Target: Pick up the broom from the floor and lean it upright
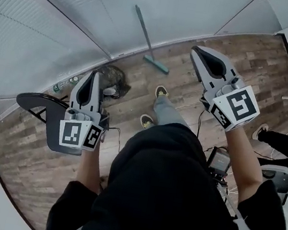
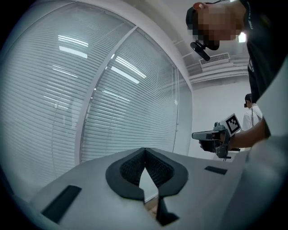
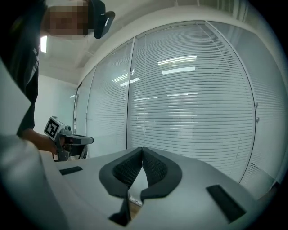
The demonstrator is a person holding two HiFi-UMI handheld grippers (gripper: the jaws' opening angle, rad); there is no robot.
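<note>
The teal broom (image 1: 147, 41) stands upright, its handle leaning on the blind-covered glass wall and its head (image 1: 156, 64) on the wood floor. My left gripper (image 1: 93, 81) is shut and holds nothing, raised at the left, well short of the broom. My right gripper (image 1: 195, 51) is also shut and holds nothing, raised to the right of the broom head. In the left gripper view the left gripper (image 2: 144, 150) has its jaw tips meeting before the blinds. In the right gripper view the right gripper (image 3: 142, 149) looks the same. Neither gripper view shows the broom.
A dark chair (image 1: 40, 105) stands at the left by the wall, with a crumpled dark bag (image 1: 112, 78) on the floor beside it. Another person's legs and shoes (image 1: 275, 139) are at the right, near equipment with cables (image 1: 218, 162). My own shoes (image 1: 160, 91) stand near the broom.
</note>
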